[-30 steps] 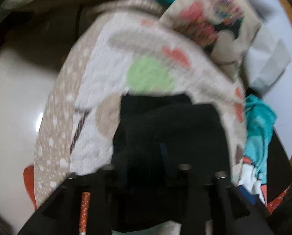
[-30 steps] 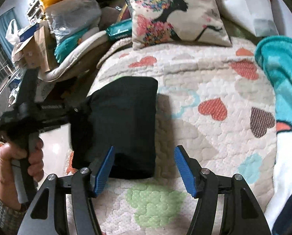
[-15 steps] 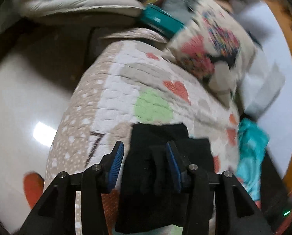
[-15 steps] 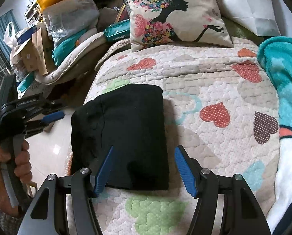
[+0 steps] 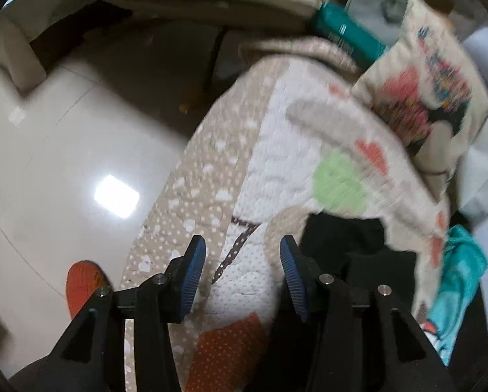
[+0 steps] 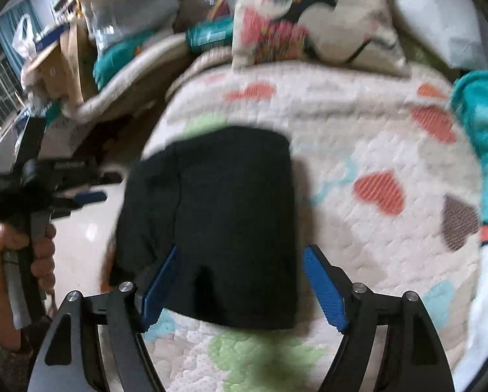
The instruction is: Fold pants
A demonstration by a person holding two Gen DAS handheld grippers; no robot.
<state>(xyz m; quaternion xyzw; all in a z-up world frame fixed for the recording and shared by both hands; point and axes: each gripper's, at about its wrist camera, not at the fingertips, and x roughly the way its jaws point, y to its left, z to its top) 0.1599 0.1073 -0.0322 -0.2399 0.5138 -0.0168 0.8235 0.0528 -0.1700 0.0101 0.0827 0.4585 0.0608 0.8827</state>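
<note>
Left gripper (image 5: 242, 259) withdrawn from folded black fabric pants (image 6: 217, 228), jaws partly apart, empty. Pants laid flat on heart-patterned quilted bedspread (image 6: 374, 150). Right gripper (image 6: 240, 285) jaws just widened, straddling pants' near edge, contact not discernible.

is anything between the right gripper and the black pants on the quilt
Nothing visible. The right gripper hangs open just above the folded black pants, its jaws just opened wider, straddling the near edge. The left gripper is off to the side over the floor, clear of the path.
</note>
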